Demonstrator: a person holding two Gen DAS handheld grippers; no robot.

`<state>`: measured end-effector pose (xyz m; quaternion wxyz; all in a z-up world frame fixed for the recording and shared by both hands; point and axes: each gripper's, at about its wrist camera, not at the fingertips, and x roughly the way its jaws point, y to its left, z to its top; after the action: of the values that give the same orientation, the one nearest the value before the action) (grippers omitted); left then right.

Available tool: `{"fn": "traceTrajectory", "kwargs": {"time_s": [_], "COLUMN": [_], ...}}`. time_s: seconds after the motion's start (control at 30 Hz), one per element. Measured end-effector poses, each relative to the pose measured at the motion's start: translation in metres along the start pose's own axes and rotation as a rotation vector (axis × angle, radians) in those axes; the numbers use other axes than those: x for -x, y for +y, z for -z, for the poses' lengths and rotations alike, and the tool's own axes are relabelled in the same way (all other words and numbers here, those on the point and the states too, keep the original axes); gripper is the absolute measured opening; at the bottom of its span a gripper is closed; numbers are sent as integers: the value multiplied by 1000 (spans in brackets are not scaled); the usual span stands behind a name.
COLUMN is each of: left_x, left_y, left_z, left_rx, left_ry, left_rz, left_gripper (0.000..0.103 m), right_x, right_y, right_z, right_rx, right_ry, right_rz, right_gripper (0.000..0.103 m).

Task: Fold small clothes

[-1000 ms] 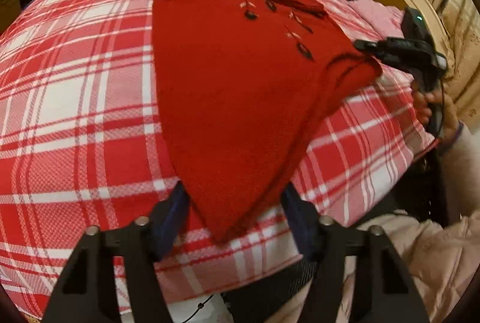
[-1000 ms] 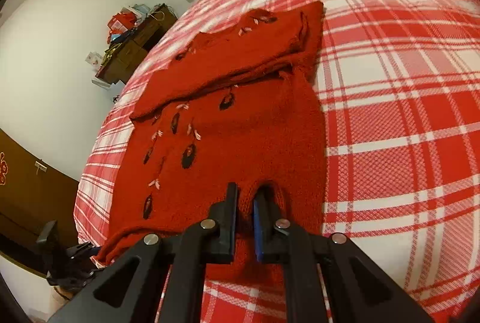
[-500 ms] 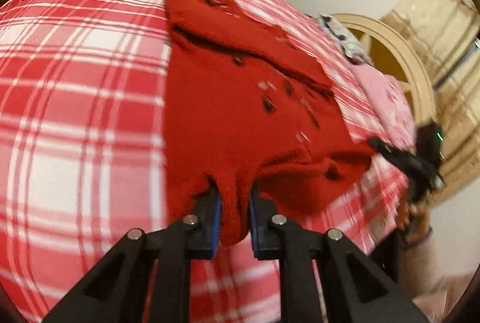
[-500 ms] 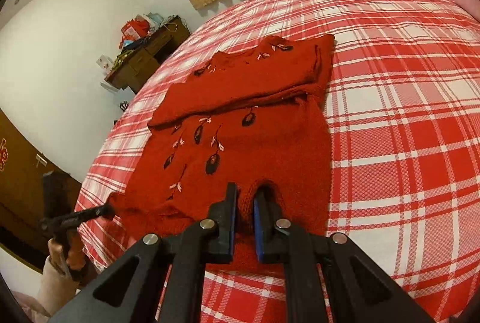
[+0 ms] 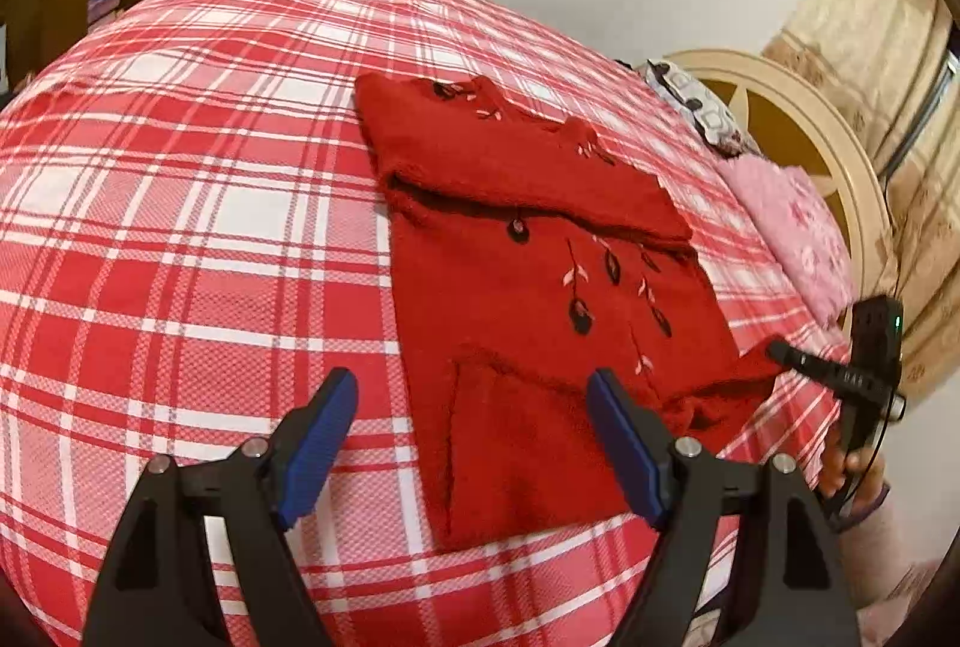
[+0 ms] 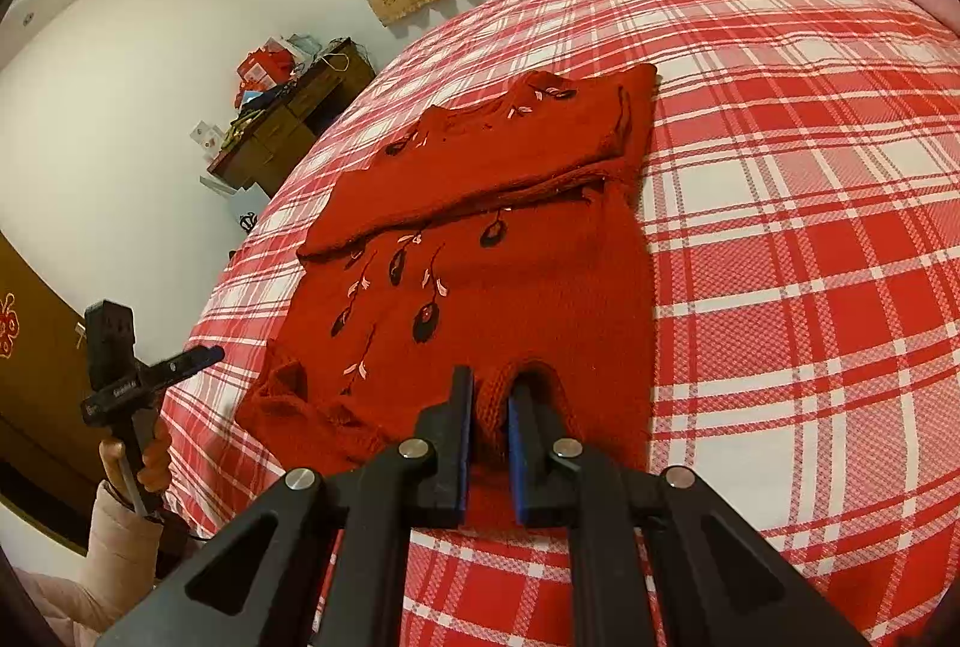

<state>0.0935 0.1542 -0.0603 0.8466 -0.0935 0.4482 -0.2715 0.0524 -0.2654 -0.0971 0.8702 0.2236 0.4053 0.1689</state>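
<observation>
A small red knitted sweater with dark flower embroidery lies flat on the plaid bed, its sleeves folded across the chest. It also shows in the right wrist view. My left gripper is open and empty, held above the sweater's near hem corner. My right gripper is shut on the sweater's hem. In the left wrist view the right gripper pinches the hem's right corner. In the right wrist view the left gripper hovers off the hem's left corner.
The red and white plaid bedspread covers the whole bed. A pink pillow and a cream headboard stand at the right. A wooden desk with clutter stands by the wall beyond the bed.
My left gripper has opened and let go of the hem corner, which now lies flat on the bed. It has drawn back. My right gripper stays shut on the hem.
</observation>
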Motion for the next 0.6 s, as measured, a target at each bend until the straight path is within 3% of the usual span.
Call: {"fn": "traceTrajectory", "kwargs": {"time_s": [0.2,0.27,0.33,0.37,0.43,0.5,0.6], "left_x": [-26,-36,-47,-53,-51,-44,-34], "left_y": [-20,-22,-22,-21,-21,-21,-21], "left_z": [1,2,4,5,9,12,14], "left_rx": [-135,-154,-155,-149,-145,-141,-147], "left_ry": [13,20,42,60,44,30,14], "left_rz": [-40,-37,-32,-26,-19,7,26], "left_gripper": [79,73,54,50,42,31,28], "right_x": [6,9,13,15,19,25,36], "right_y": [2,1,-2,-4,-11,-16,-20], "right_z": [-1,-1,-1,-2,-3,-4,-4], "right_rx": [-6,-11,-24,-40,-83,-110,-94], "right_ry": [-13,-17,-24,-31,-61,-96,-134], "right_rz": [-7,-12,-33,-57,-101,-117,-108], "right_gripper": [11,11,11,12,23,51,54]}}
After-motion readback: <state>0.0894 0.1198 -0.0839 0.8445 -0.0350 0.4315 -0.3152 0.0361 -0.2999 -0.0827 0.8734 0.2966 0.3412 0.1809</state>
